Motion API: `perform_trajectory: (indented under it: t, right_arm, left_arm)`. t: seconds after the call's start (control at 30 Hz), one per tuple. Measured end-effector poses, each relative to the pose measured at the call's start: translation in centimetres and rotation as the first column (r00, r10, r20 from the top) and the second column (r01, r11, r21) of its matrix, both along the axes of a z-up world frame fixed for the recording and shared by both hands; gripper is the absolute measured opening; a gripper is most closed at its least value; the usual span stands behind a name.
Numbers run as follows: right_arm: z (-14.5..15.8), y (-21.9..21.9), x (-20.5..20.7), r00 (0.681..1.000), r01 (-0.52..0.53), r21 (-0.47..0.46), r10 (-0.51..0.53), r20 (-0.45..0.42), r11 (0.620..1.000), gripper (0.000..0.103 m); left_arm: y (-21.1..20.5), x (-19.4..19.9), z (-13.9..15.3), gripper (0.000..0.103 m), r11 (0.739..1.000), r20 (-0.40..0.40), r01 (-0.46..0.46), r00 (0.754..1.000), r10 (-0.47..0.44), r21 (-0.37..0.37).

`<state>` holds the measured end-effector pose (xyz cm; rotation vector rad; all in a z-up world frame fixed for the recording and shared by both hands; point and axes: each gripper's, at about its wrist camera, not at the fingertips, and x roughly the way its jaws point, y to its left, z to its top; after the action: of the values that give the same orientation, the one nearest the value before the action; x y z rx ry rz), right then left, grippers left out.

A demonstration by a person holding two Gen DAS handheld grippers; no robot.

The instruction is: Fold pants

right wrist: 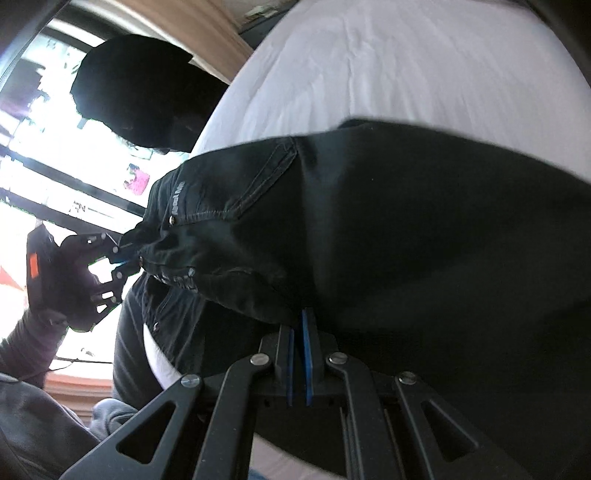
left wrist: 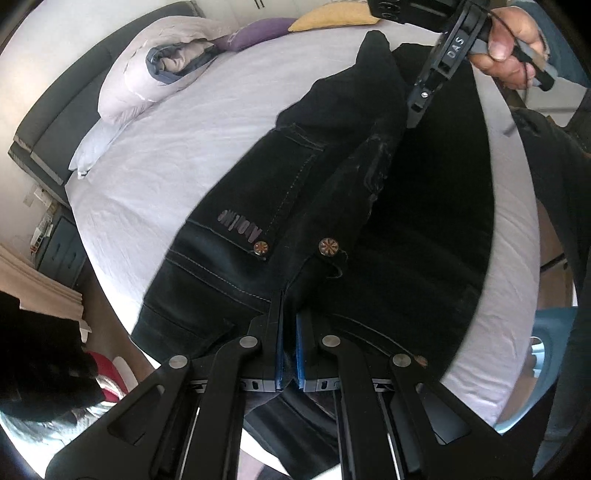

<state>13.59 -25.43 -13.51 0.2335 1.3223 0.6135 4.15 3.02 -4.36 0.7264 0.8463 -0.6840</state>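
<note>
Black jeans (left wrist: 303, 192) with copper rivets and a pocket label are lifted above a bed with a white sheet (left wrist: 177, 155). My left gripper (left wrist: 290, 306) is shut on the waistband near the button. My right gripper (right wrist: 299, 321) is shut on a fold of the same jeans (right wrist: 406, 229) further along the cloth. In the left wrist view the right gripper (left wrist: 417, 118) comes in from the top right, held by a hand, its tips in the dark cloth. In the right wrist view the left gripper (right wrist: 123, 258) shows at the left, clamped on the waistband.
A grey duvet (left wrist: 155, 70), a purple cushion (left wrist: 255, 33) and a yellow cushion (left wrist: 332, 16) lie at the head of the bed. A dark headboard (left wrist: 55, 110) and a nightstand (left wrist: 59, 247) stand at the left. A bright window (right wrist: 55, 155) is behind.
</note>
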Motion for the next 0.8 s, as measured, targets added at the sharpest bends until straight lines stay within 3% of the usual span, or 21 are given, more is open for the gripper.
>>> perform_trajectory:
  t: [0.13, 0.27, 0.5, 0.63, 0.7, 0.8]
  right_arm:
    - [-1.3, -0.7, -1.9, 0.989, 0.119, 0.084, -0.111, -0.102, 0.989, 0.005]
    - [-2.3, -1.7, -3.4, 0.968, 0.231, 0.138, -0.213, -0.133, 0.963, 0.005]
    - [-2.0, -2.1, -3.4, 0.957, 0.272, 0.177, -0.248, -0.148, 0.946, 0.005]
    - [-0.8, -0.7, -3.0, 0.978, 0.196, 0.096, -0.187, -0.096, 0.976, 0.005]
    - [0.3, 1.3, -3.0, 0.995, 0.098, -0.04, -0.098, -0.002, 0.994, 0.005]
    - [1.0, 3.8, -3.8, 0.996, 0.004, -0.206, 0.014, 0.084, 0.978, 0.005]
  left_arm:
    - [0.0, -2.0, -1.6, 0.004, 1.0, -0.011, -0.009, 1.0, 0.009, 0.016]
    - [-0.5, -2.9, -2.3, 0.004, 1.0, -0.02, -0.003, 1.0, 0.003, 0.013]
    - [-0.9, -5.0, -3.4, 0.004, 0.999, -0.028, 0.047, 0.999, -0.047, 0.015]
    - [-0.8, -4.7, -3.4, 0.004, 0.999, -0.039, 0.04, 0.998, -0.041, -0.008]
    - [-0.6, -5.2, -3.7, 0.004, 0.999, -0.035, 0.051, 0.998, -0.051, -0.002]
    - [-0.6, -6.2, -4.0, 0.004, 0.997, -0.021, 0.071, 0.997, -0.071, 0.018]
